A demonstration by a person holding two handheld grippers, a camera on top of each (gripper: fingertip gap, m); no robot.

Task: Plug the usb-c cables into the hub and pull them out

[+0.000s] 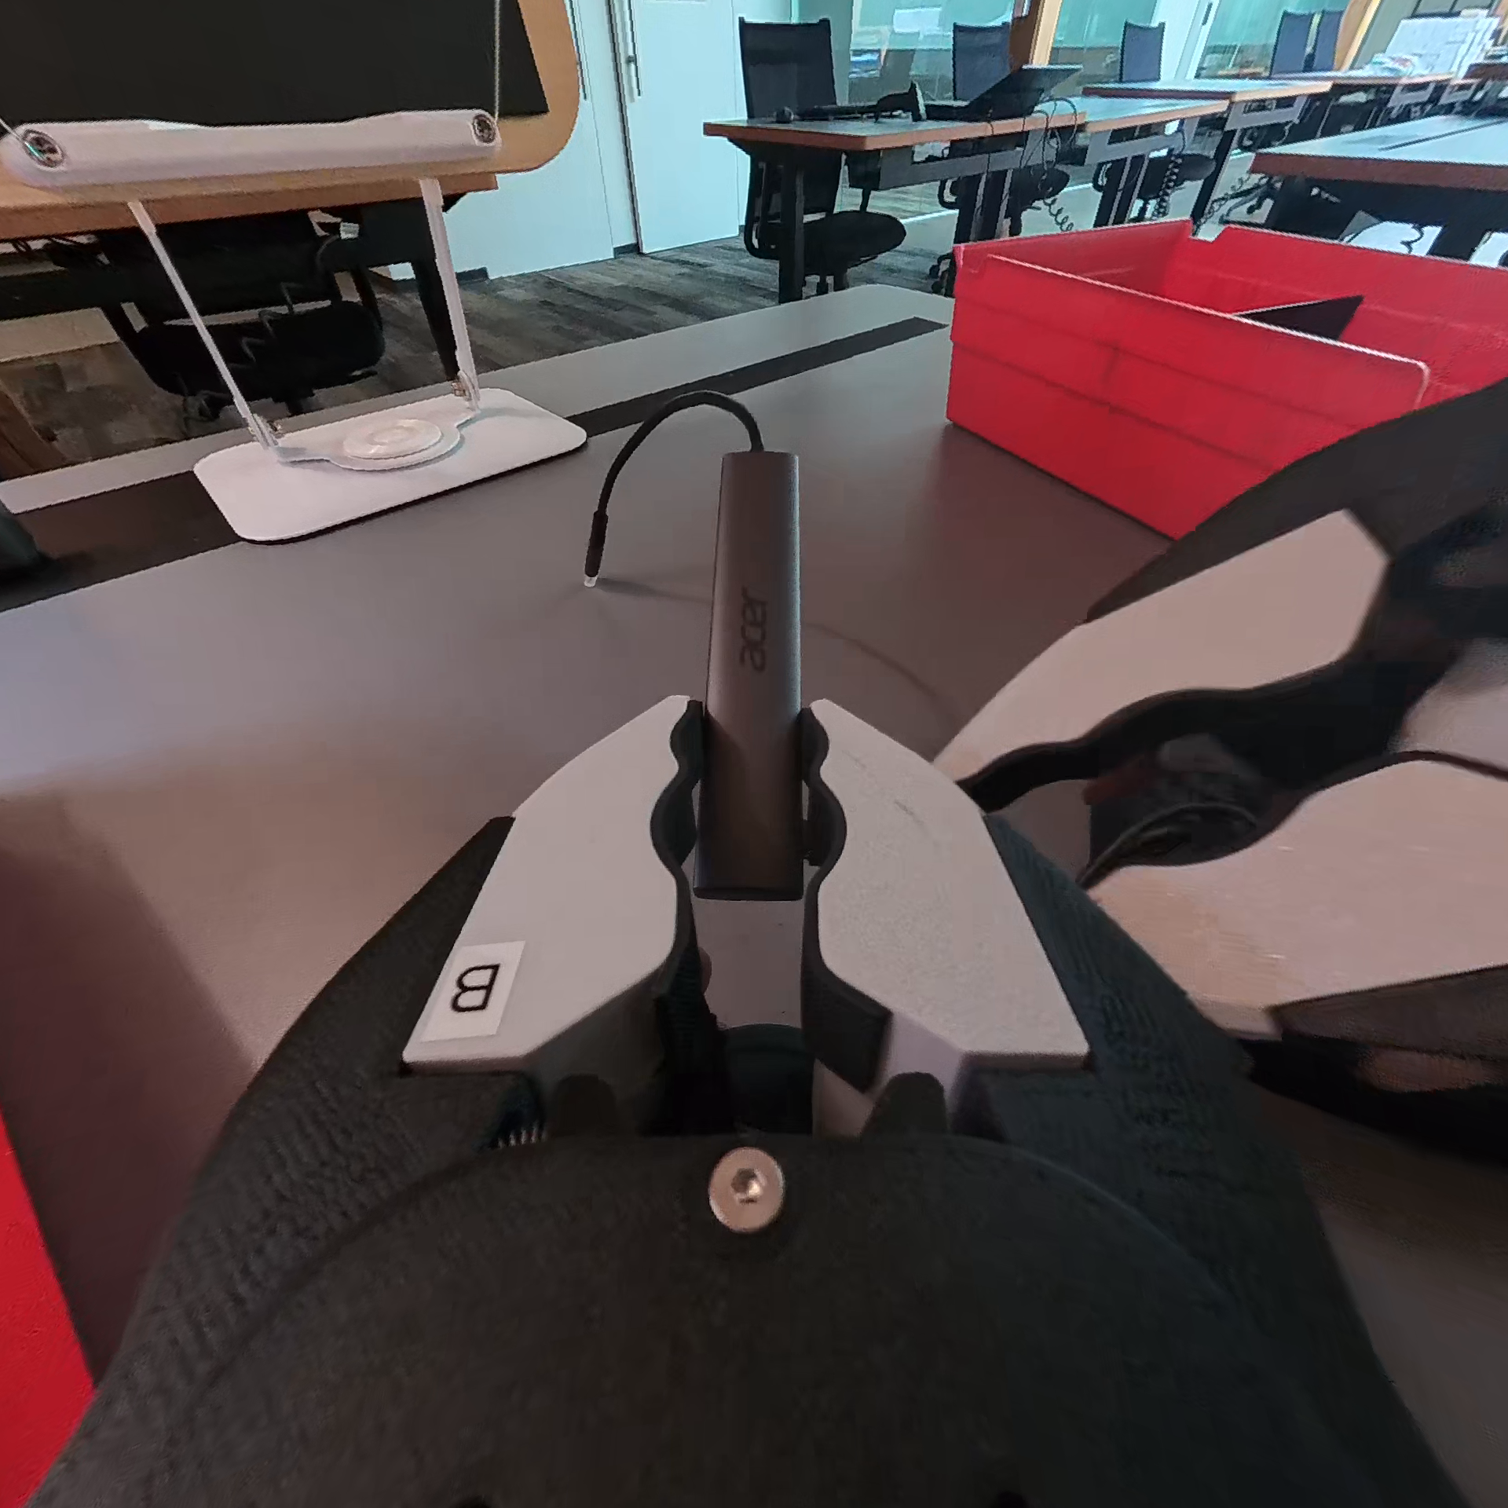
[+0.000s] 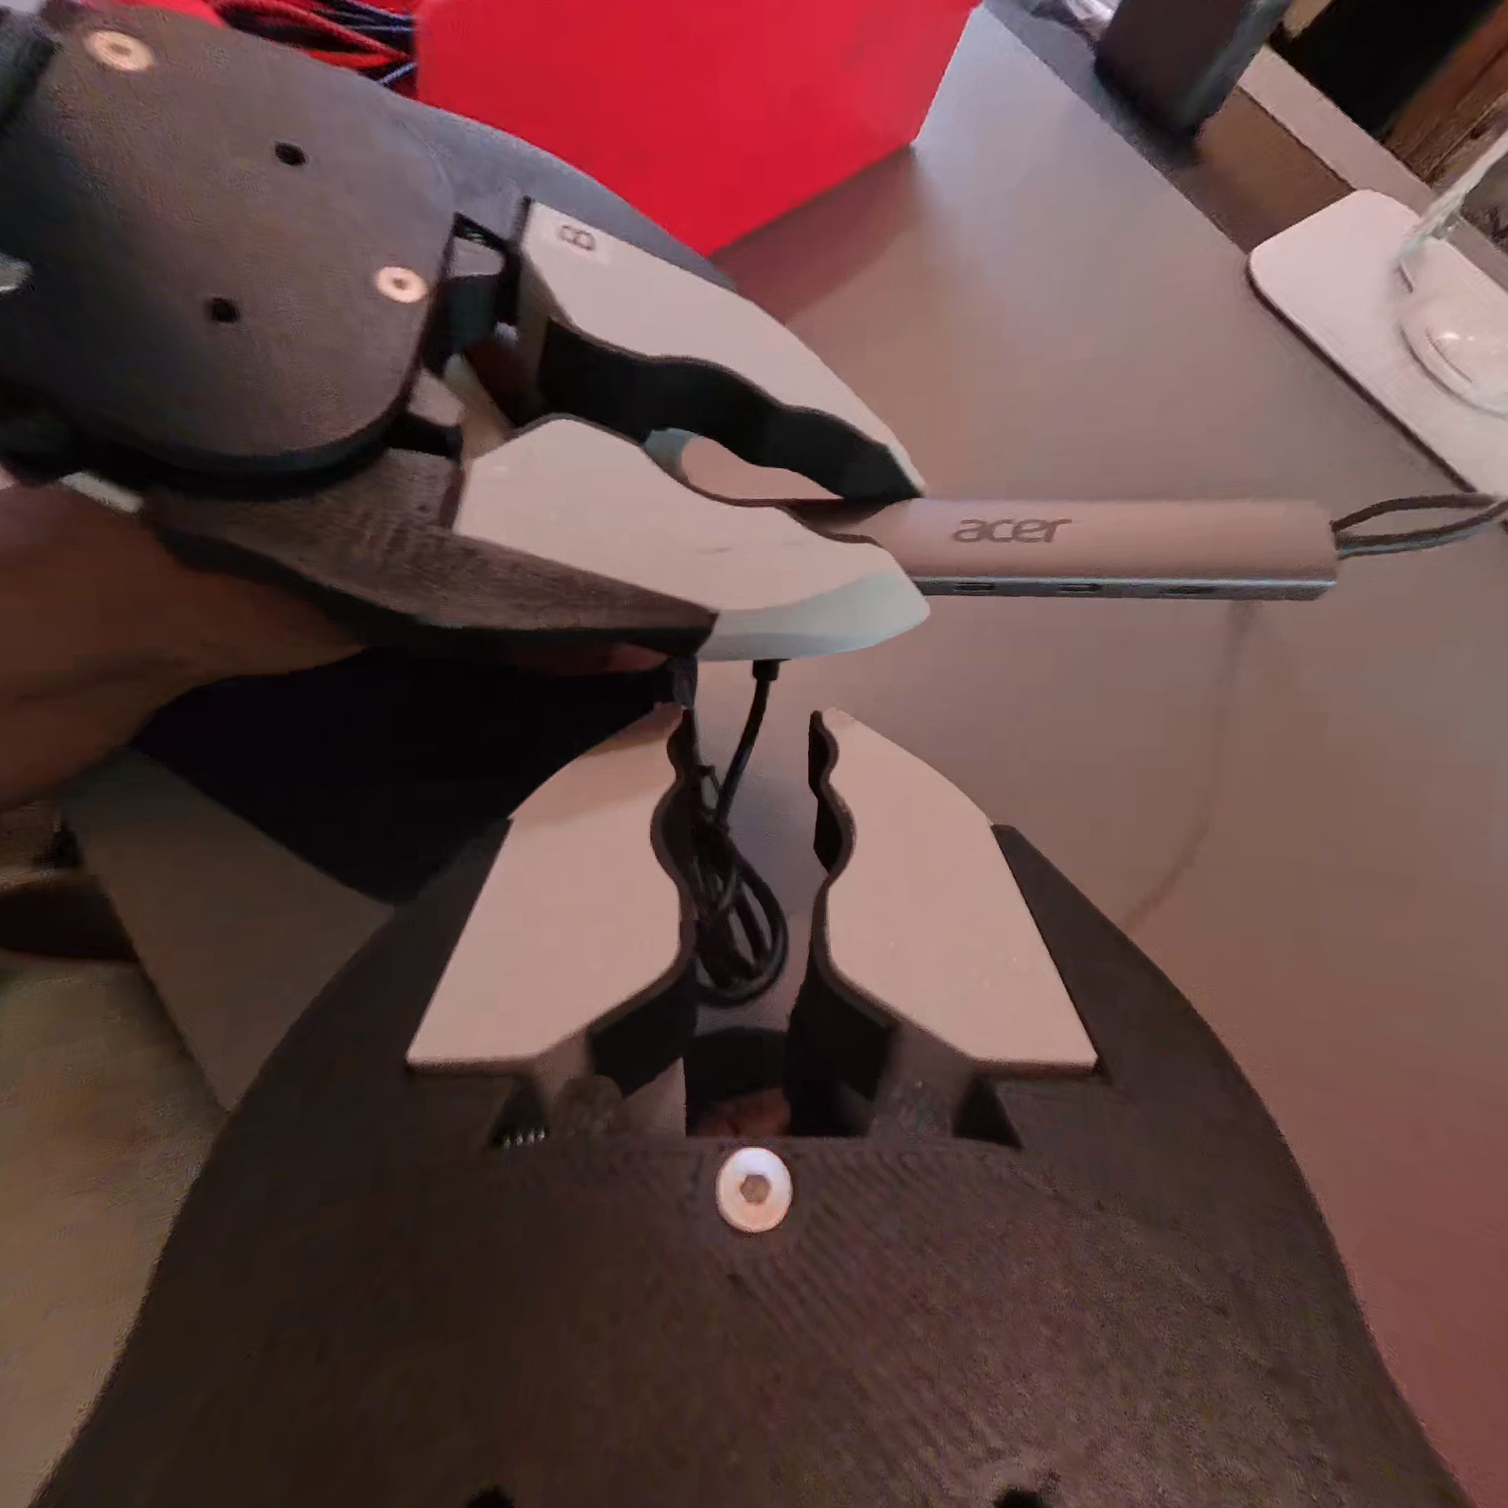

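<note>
My left gripper (image 1: 751, 718) is shut on a grey usb hub (image 1: 755, 587) and holds it by one end above the dark table (image 1: 326, 694). The hub's own short black cable (image 1: 653, 432) loops off its far end, its plug hanging free. In the right wrist view the hub (image 2: 1142, 538) sticks out level from the left gripper (image 2: 910, 543), its side ports facing my right gripper (image 2: 751, 718). That gripper is open, just below the hub. A coiled black usb-c cable (image 2: 734, 922) lies in the gap between its fingers, plug end (image 2: 765, 671) pointing at the hub.
Red plastic bins (image 1: 1142, 392) stand on the table at the back right, and another red bin (image 2: 694, 106) shows in the right wrist view. A white stand on a flat base (image 1: 392, 465) is at the back left. A person's hand (image 2: 122, 612) holds the left gripper. Tip to tip, the grippers are about 5 cm apart.
</note>
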